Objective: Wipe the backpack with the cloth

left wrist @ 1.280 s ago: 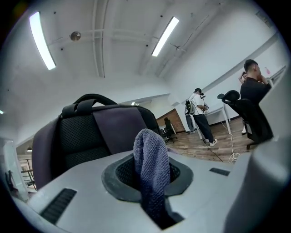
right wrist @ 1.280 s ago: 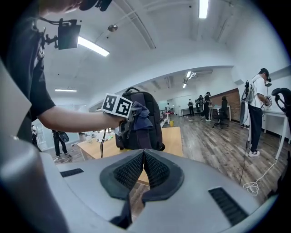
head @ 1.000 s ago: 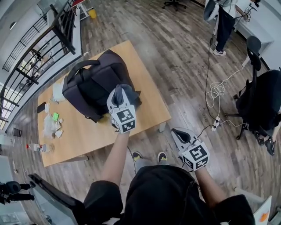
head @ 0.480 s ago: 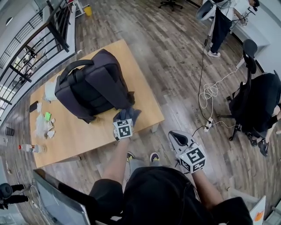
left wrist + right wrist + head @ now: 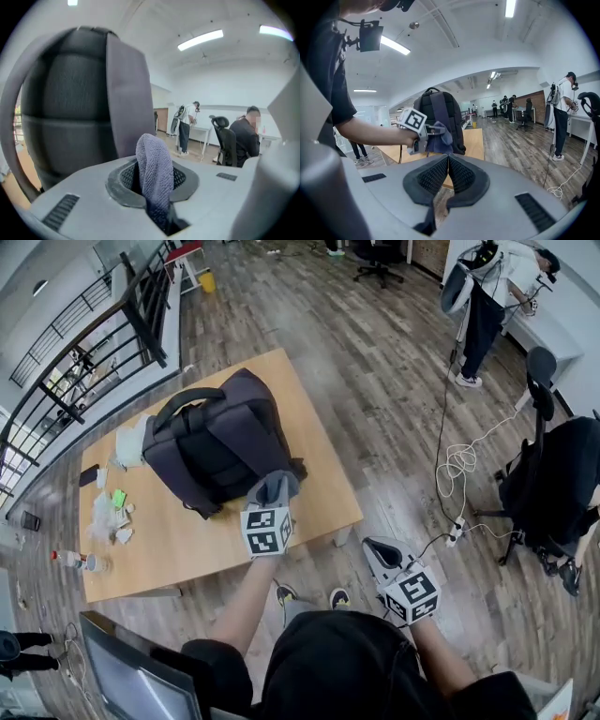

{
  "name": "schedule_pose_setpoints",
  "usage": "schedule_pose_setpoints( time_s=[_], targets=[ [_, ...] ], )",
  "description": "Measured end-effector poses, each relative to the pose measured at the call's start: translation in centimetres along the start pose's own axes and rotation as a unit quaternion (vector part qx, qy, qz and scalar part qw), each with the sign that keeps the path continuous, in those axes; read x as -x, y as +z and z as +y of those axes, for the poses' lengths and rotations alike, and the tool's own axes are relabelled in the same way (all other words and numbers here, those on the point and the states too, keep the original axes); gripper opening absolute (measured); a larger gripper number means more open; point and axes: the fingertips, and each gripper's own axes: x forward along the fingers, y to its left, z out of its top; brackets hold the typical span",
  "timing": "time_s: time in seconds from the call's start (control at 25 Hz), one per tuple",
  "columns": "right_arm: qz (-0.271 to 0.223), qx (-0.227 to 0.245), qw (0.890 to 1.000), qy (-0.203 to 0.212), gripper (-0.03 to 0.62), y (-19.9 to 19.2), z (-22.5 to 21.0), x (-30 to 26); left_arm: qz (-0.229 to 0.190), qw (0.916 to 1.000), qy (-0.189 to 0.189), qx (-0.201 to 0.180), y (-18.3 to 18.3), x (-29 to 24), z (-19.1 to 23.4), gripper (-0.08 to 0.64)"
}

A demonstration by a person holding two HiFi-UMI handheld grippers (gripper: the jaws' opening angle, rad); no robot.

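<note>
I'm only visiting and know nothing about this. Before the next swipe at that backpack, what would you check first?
1. Cloth gripped: ok. The left gripper has its jaws pinched on the grey cloth.
2. Cloth on the backpack: cannot tell. It sits right at the bag's near lower edge.
3. Backpack steady: ok. It stands upright on the table.
4. Right gripper out of the way: ok. It is shut, empty and held off the table.
5. Clutter clear: ok. The paper scraps and bottle lie at the table's other end.
</note>
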Motion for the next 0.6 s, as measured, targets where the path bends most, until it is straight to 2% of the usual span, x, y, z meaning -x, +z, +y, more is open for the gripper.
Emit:
schedule_pose_setpoints(
  time_s=[0.08,0.2,0.32,0.4,0.48,0.6],
  targets=[
    [-0.006,0.001,1.000,0.003,0.012,0.3,0.3,-0.3,-0.056,0.9984,0.000,-0.007,6.3,2.1,0.2,0.066],
    [-0.020,0.004,1.000,0.010,0.013,1.0,0.8,-0.8,-0.139,0.9889,0.027,-0.044,16.3,5.4,1.5,0.066],
    [-0.032,0.008,0.999,0.014,0.013,1.7,1.1,-1.0,-0.177,0.9814,0.050,-0.054,23.0,7.1,3.1,0.066],
    [-0.033,0.009,0.999,0.018,0.014,1.8,1.6,-1.2,-0.174,0.9818,0.059,-0.047,24.5,7.1,4.2,0.066],
    [-0.031,0.009,0.999,0.022,0.014,1.7,2.0,-1.3,-0.163,0.9835,0.061,-0.049,23.9,6.5,4.5,0.066],
    [-0.027,0.010,0.999,0.023,0.013,1.4,2.2,-1.1,-0.167,0.9802,0.066,-0.084,21.7,6.2,3.3,0.066]
  ],
)
